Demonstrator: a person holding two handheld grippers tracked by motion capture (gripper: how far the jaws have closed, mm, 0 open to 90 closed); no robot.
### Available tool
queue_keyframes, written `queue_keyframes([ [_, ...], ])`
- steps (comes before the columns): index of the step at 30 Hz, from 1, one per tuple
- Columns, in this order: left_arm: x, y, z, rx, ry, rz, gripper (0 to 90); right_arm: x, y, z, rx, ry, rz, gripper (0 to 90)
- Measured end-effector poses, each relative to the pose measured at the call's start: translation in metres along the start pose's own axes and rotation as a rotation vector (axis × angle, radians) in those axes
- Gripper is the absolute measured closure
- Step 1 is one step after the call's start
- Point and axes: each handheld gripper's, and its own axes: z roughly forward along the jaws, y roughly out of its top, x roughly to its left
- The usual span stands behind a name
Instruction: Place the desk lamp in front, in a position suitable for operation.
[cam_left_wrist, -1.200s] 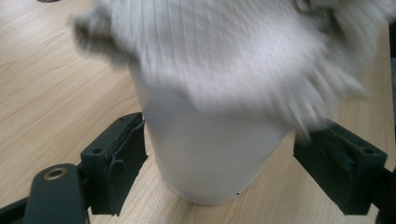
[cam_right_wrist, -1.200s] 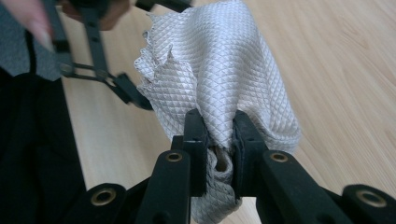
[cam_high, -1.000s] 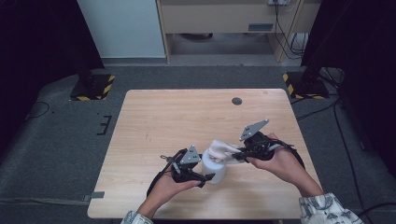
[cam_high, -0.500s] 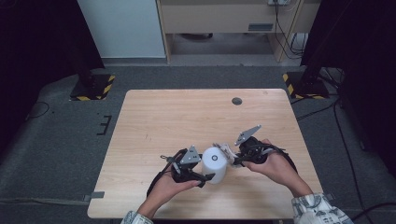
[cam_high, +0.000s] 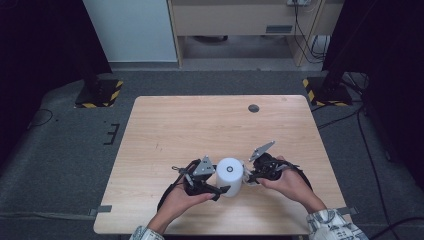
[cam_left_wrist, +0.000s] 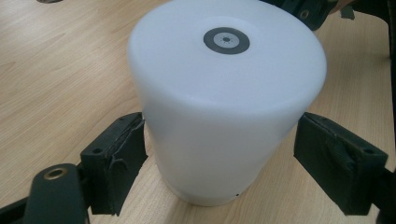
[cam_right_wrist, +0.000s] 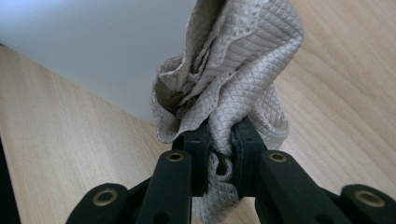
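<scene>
1. The right gripper (cam_high: 248, 176) has its jaws pinched tight on a bunched-up beige cloth (cam_right_wrist: 233, 70) with a quilted diamond weave. In the right gripper view the fabric bulges out above and below the jaws, so it's a proper grip.

2. That cloth sits right up against the side of the white cylinder (cam_high: 229, 176), low down near the counter (cam_high: 200, 125). Can't quite tell how firmly it presses on it.

3. The left gripper (cam_left_wrist: 224, 163) is spread wide around the same cylinder, one pad on either side of its lower half. The left-hand pad in the left gripper view looks to be touching the wall, while the other has a thin gap beside it, so I can't honestly say it's clamped.

4. The cylinder stands upright on the wooden counter, near the front edge and between the two hands. It's matte white with a small grey ring (cam_left_wrist: 226, 40) in the middle of its flat top.

5. Further out, there's a little dark disc (cam_high: 254, 108) set in the counter toward the far side, well apart from everything else.
</scene>
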Motion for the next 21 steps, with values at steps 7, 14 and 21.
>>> queue_keyframes([
  [7,0.000,0.000,0.000,0.002,0.001,-0.001,15.8,-0.002,0.001,-0.002,-0.011,0.007,0.007,79.8],
  [14,-0.001,0.000,0.001,0.001,0.004,-0.002,15.7,0.003,0.015,-0.031,-0.081,-0.014,-0.010,79.8],
  [21,0.000,0.000,0.001,0.006,0.005,0.001,15.7,-0.002,0.019,-0.025,-0.074,-0.007,-0.005,79.9],
])
